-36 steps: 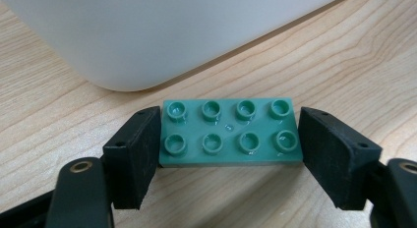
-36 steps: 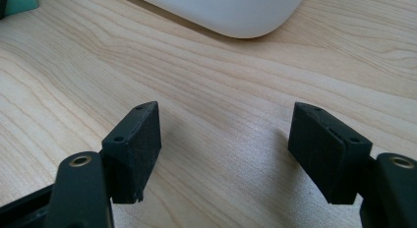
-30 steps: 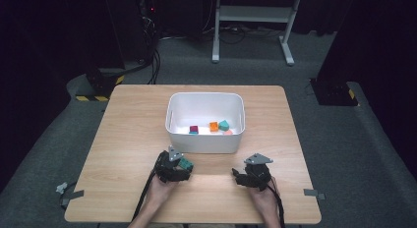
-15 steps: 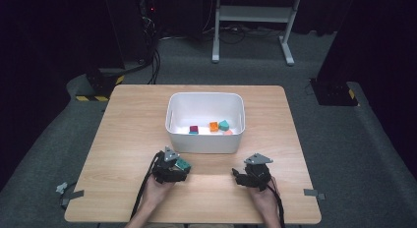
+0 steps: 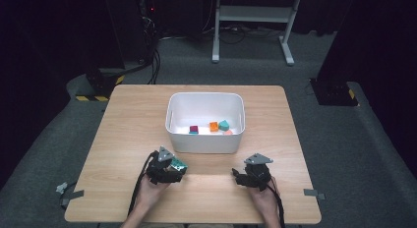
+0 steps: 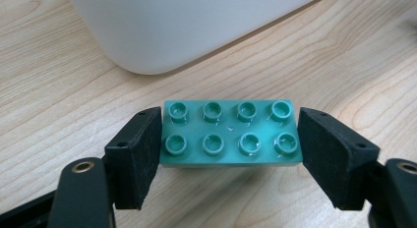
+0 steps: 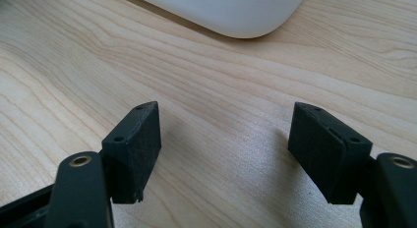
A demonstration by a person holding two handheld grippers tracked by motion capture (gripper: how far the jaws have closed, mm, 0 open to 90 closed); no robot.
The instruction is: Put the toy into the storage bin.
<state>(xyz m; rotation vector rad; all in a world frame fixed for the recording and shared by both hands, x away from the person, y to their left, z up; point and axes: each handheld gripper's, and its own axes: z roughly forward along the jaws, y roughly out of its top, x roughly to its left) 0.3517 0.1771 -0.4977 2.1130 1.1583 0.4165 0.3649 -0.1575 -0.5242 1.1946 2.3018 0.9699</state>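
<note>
The white bin (image 6: pixel 196 26) is cut off by the top edge in both gripper views; its small coloured blocks (image 5: pixel 213 126) (partly wall-hidden) stay indistinct.

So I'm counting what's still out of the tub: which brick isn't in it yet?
The green eight-stud brick, gripped end to end by the left gripper in front of the white tub. The maroon, orange and teal pieces lie inside the tub.

We see our black grippers (image 5: pixel 179 169) (image 5: pixel 241 176) with brass-ringed screws, matte pads, grey three-cornered plates and trailing black cables.
</note>
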